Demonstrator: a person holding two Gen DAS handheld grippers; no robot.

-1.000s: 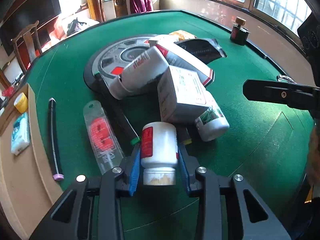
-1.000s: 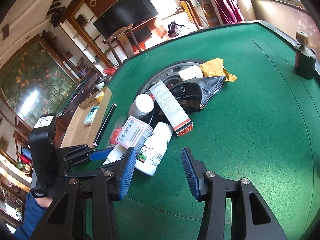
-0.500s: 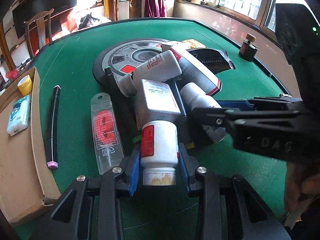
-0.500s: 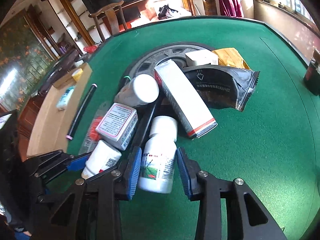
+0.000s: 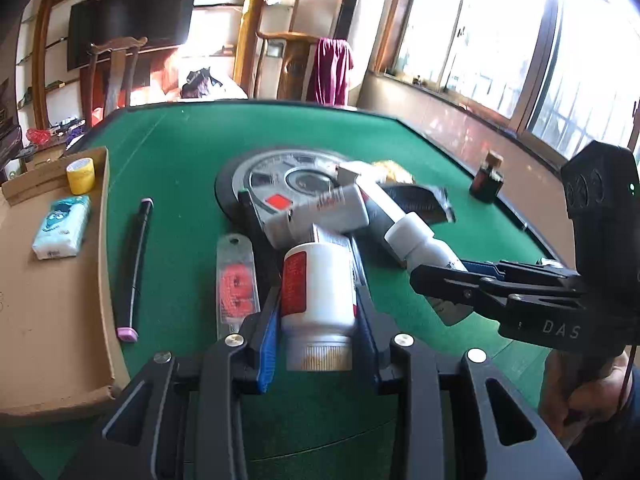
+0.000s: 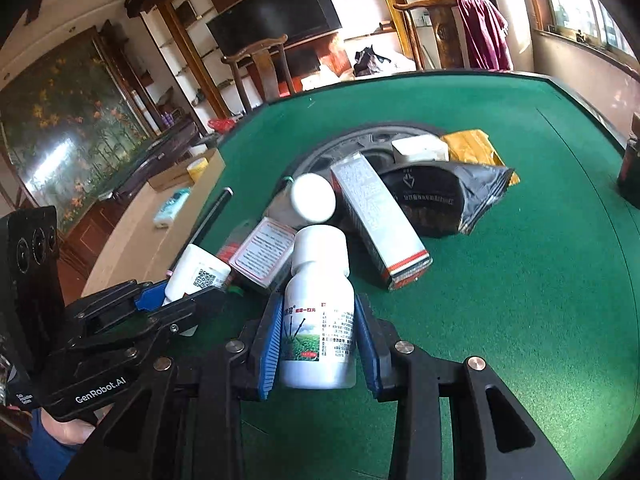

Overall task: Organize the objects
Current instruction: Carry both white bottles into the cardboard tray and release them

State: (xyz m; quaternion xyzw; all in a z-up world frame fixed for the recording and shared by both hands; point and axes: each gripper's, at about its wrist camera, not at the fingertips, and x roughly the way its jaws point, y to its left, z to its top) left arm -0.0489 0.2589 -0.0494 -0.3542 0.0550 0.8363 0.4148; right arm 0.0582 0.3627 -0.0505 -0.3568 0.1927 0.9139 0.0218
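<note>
While clamped, bottle betw. right gripper

The dark bottle is cut off by the right wrist view's edge; box print blurred.

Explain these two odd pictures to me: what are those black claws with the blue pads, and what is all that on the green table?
No robot here: a person holds a hand-held pincer in each hand, and a camera on each looks out along its two fingers. One picture comes from the left gripper, the other from the right gripper, and each also shows the other from the side. The left is shut on a white bottle with a red label. The right has just been closing and now clamps a white bottle with a green picture label. On the green table lie more bottles, a long grey box, a black foil pouch, a black pen and a round grey disc.
</note>
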